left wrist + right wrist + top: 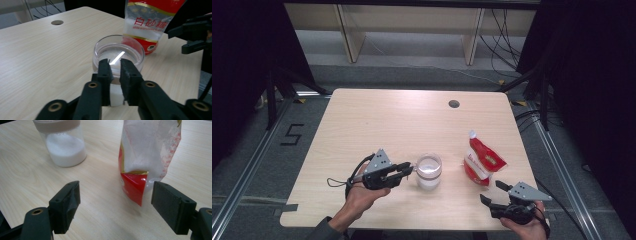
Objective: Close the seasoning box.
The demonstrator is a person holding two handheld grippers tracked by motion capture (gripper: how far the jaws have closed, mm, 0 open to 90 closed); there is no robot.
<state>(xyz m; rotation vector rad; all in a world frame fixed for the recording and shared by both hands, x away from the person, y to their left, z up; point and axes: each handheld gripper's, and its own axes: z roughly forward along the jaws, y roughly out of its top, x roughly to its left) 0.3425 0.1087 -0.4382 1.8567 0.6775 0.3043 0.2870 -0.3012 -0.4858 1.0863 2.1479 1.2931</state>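
A glass jar (429, 171) partly filled with white sugar stands near the middle front of the table. My left gripper (408, 169) is just to its left, with the tips at the jar's wall. In the left gripper view the gripper (115, 65) has its jaws nearly together with only a slit between them, and nothing held; the jar (118, 51) stands right behind them. A red and white sugar pouch (482, 161) stands to the right of the jar. My right gripper (493, 192) is open near the front right corner. In the right gripper view the gripper (116, 188) has its jaws spread wide, short of the pouch (147, 152).
The wooden table (377, 120) has a round cable hole (454, 104) at the back right. Its back half is bare. In the right gripper view the jar (65, 147) stands left of the pouch. My right gripper (190, 35) also appears beside the pouch (146, 22).
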